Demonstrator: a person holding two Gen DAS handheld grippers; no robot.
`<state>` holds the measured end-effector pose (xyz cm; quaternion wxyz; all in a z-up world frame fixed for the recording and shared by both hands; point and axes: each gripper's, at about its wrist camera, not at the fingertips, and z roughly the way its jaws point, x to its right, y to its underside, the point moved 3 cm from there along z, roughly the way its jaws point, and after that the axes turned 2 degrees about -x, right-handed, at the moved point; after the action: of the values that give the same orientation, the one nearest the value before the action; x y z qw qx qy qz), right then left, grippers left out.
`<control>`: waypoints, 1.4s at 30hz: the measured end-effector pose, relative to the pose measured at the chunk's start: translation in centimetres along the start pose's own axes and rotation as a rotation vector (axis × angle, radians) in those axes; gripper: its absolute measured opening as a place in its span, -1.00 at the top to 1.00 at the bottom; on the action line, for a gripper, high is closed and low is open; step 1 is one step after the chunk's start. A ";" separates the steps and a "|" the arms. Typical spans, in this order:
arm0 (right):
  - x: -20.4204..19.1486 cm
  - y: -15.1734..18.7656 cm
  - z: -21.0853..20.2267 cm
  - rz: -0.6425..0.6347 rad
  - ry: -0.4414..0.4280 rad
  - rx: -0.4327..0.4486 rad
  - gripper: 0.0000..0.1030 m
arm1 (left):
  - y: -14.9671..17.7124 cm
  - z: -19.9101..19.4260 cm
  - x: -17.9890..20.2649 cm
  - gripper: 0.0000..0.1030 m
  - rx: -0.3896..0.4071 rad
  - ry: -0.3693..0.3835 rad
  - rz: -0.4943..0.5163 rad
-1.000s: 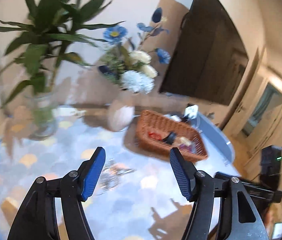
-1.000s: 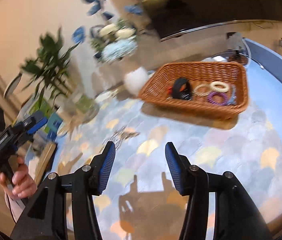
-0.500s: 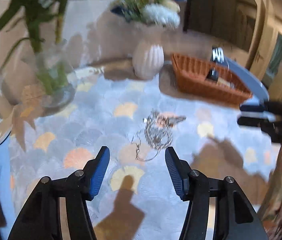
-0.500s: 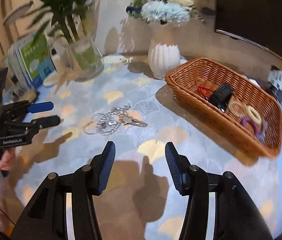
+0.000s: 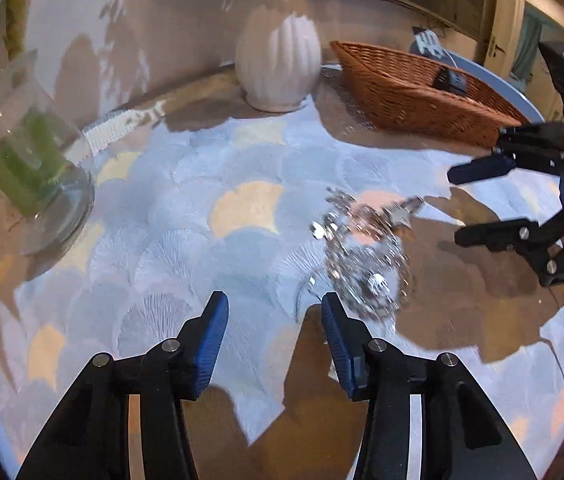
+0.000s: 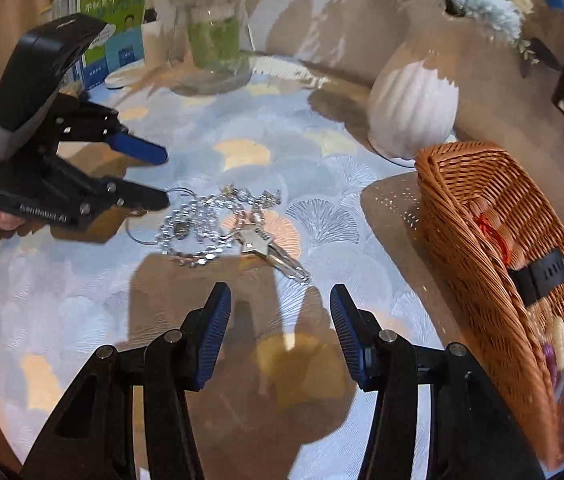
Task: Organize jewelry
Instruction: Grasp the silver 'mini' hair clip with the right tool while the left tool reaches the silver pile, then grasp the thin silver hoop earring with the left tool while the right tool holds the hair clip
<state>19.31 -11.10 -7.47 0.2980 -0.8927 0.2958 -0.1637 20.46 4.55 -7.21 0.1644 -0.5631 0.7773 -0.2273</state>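
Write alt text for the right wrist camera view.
A tangled silver chain with a key lies on a fan-patterned tablecloth, between the open right gripper and open left gripper. A wicker basket sits right, beside a white vase.

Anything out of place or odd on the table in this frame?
Yes: a tangled silver chain with a key attached lies loose on the tablecloth, while the other jewelry sits in the wicker basket. Both the left gripper and the right gripper are open, holding nothing.
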 end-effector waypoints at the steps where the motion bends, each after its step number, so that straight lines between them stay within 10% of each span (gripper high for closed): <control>1: 0.2 0.0 0.2 -0.004 0.002 0.000 -0.07 | -0.2 0.2 0.0 0.03 0.005 0.009 -0.002; 18: -0.8 -3.5 4.0 -0.064 -0.035 0.016 -0.03 | 1.2 -1.6 5.5 0.04 0.025 0.052 0.162; 25: -2.0 -3.6 4.0 -0.047 -0.066 0.021 0.51 | 1.5 -0.8 5.5 0.35 0.010 0.068 0.130; 29: -2.1 -3.1 3.6 -0.007 -0.063 0.015 0.51 | 1.4 -0.6 5.6 0.93 0.020 0.033 0.118; 42: -1.8 4.8 -2.0 0.148 -0.046 0.000 0.52 | 2.8 -6.3 5.7 0.98 0.160 0.122 0.029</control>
<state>14.95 -13.95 -9.15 0.3159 -0.8720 0.3541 -0.1205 13.17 0.96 -3.41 0.1644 -0.5221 0.7733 -0.3200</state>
